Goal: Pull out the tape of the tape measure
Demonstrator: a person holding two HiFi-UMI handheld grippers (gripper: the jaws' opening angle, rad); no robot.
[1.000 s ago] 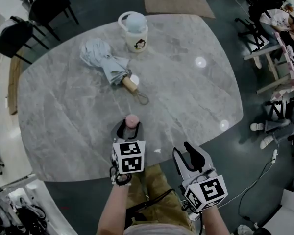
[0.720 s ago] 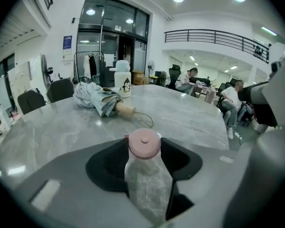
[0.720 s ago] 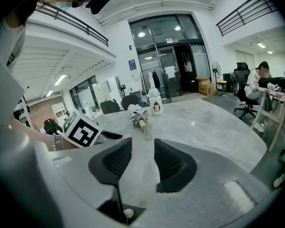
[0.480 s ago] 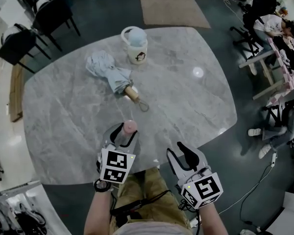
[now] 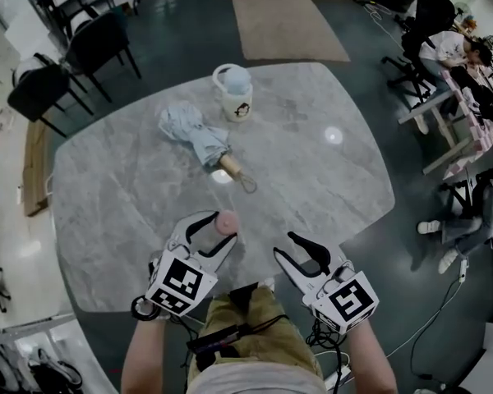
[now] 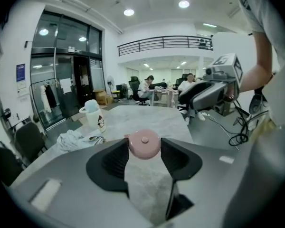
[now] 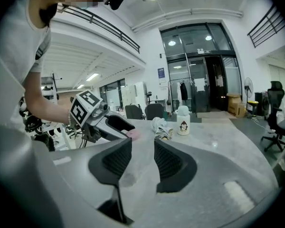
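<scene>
Lifted since the earlier frame, left gripper (image 5: 218,228) rolls, pinching the pink tape measure (image 5: 227,221) by its rim | held above the tabletop (image 5: 312,179) near edge, probably so its tape faces the right gripper (image 5: 284,245) | right jaws spread, empty, just right | both forearms reach forward, grippers tilted slightly down

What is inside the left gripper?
The left gripper pinches a pink tape measure between its jaw tips. The jaws cover the sides of the tape measure, and no pulled-out tape shows.
</scene>
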